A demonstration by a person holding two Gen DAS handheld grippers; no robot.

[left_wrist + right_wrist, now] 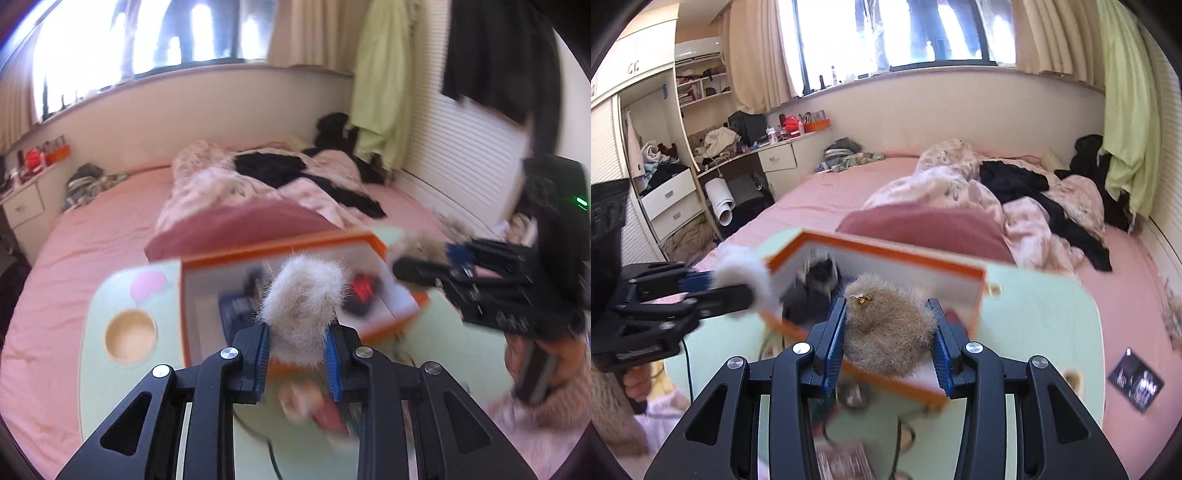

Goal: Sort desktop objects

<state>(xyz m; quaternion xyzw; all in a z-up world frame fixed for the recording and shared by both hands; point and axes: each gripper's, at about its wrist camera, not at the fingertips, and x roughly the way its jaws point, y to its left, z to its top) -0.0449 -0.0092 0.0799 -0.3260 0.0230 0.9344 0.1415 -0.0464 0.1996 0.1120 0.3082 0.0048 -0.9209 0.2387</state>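
The left gripper (299,354) is clamped on a white fluffy ball (304,302), its blue pads (263,356) pressing the fur on both sides, and the ball stands up between the fingers above the near edge of an orange box (280,251). The same left gripper (738,290) shows at the left of the right wrist view, with the white fluff (742,266) at its tip just beside the left corner of the box. The right gripper (888,349) grips a brown fluffy ball (888,325) in a fairly narrow hold, the blue pads (833,350) sunk into the fur, and a small gold spot sits on top of the ball. This brown ball hangs over the near side of the orange box (886,251). From the left wrist view the right gripper (424,266) reaches in from the right, with brown fur (413,243) at its tip next to the right corner of the box. The box sits open on a pale green tray table (122,369) that rests on a pink bed (92,221). Inside the box lie dark items and a red one (364,288), blurred. A round wooden inset (129,338) and a pink patch (149,284) lie on the table to the left of the box. A black card (1136,382) lies on the bed at the right. A rumpled quilt (960,177) with black clothes (1015,177) fills the far side of the bed.
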